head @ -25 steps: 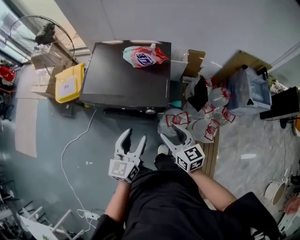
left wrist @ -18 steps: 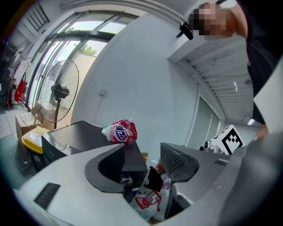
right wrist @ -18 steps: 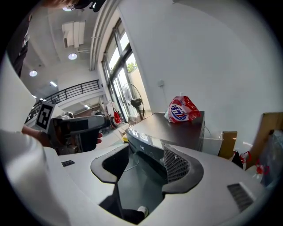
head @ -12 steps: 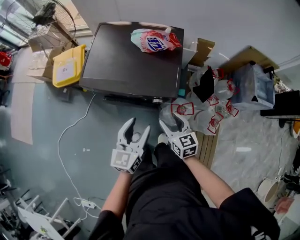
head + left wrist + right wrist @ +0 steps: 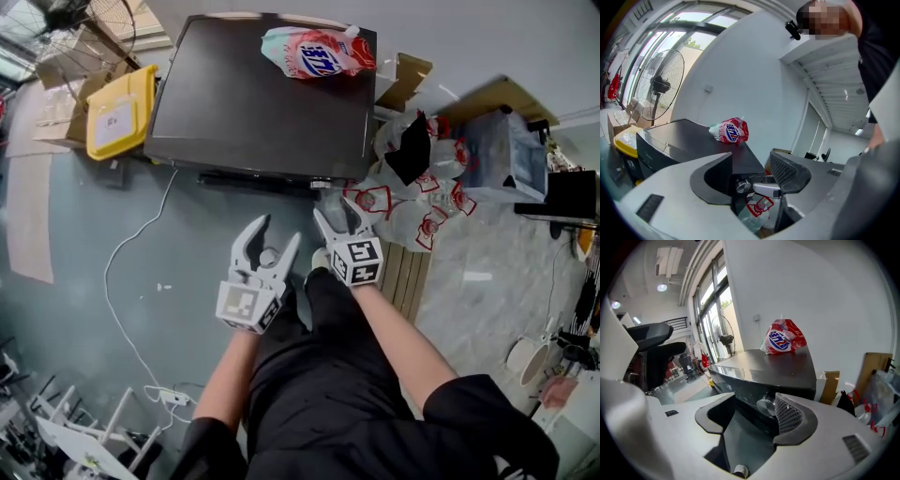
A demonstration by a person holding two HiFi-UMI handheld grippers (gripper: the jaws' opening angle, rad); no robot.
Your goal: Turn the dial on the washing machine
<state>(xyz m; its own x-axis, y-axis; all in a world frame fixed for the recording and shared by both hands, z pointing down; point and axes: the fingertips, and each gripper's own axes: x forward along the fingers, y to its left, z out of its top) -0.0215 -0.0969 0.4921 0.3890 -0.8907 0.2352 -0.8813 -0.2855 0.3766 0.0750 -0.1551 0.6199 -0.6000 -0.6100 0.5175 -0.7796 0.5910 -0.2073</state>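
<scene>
From the head view, we are looking down at a dark washing machine (image 5: 262, 103) standing against the wall. A red and white bag (image 5: 319, 54) is lying on its top, at the far right corner. The dial (image 5: 322, 185) is sitting on the front edge of the machine, near the right corner. We are holding the left gripper (image 5: 278, 234) and the right gripper (image 5: 336, 214) out in front of that edge. The right one is pointing at the dial and is near it but not touching it. The left one is hanging a bit further back, over the floor. A yellow box (image 5: 120, 111) is sitting on the floor by the machine's left side. A pile of clear bags with bottles (image 5: 412, 206) is lying by its right side. A white cable (image 5: 131, 253) is running across the floor.

From the left gripper view, the jaws are standing wide apart and are holding nothing. Between them we are seeing the front right corner of the machine with the dial, well apart from the pads. A big fan (image 5: 661, 84) is standing by the windows.

From the right gripper view, the jaws have just been opening and are standing wide. They are pinching nothing. The dial is showing in the gap, just beside the bumpy right pad (image 5: 787, 416), but the pads are not pressing on it.
</scene>
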